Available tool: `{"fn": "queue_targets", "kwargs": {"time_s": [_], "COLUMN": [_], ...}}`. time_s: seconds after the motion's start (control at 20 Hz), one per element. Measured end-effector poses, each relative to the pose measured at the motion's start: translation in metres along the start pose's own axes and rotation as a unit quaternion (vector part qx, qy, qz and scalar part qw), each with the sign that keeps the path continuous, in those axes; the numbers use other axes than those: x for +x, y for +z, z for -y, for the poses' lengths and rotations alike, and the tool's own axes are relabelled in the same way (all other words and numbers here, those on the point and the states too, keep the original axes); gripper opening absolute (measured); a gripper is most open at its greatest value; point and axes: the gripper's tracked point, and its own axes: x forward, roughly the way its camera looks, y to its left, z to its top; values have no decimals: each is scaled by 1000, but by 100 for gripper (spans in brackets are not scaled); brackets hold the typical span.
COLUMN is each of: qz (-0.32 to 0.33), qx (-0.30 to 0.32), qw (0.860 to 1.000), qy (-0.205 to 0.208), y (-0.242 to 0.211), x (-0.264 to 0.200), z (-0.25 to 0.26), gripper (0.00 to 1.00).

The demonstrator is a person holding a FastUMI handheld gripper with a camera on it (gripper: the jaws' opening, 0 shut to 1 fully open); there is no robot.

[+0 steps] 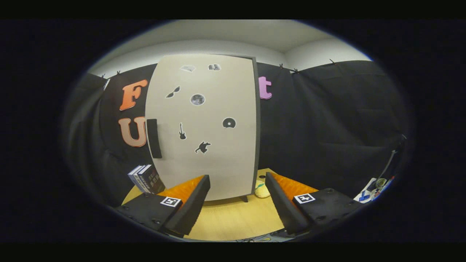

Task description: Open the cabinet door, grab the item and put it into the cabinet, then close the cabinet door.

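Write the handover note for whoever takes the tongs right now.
Tongs: open, holding nothing, above the table, aimed at the cabinet.
Cabinet: stands on the table just beyond the fingers; door looks shut, with its dark handle on the left edge.
Item: a small pale object on the table by the cabinet's right foot, partly hidden by the right finger; too small to identify.
Books: standing left of the cabinet.
Done: nothing that shows.
Left: open the door by the handle, grab the item, put it inside, close the door.
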Motion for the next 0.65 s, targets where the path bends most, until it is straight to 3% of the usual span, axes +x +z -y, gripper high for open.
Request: {"fn": "queue_targets", "kwargs": {"time_s": [0.25, 0.65], "qz": [33, 41], "qx": [7, 21], "qw": [999, 998], "qy": [22, 46], "y": [24, 23], "x": [-34, -54], "z": [33, 68], "gripper": [97, 98]}}
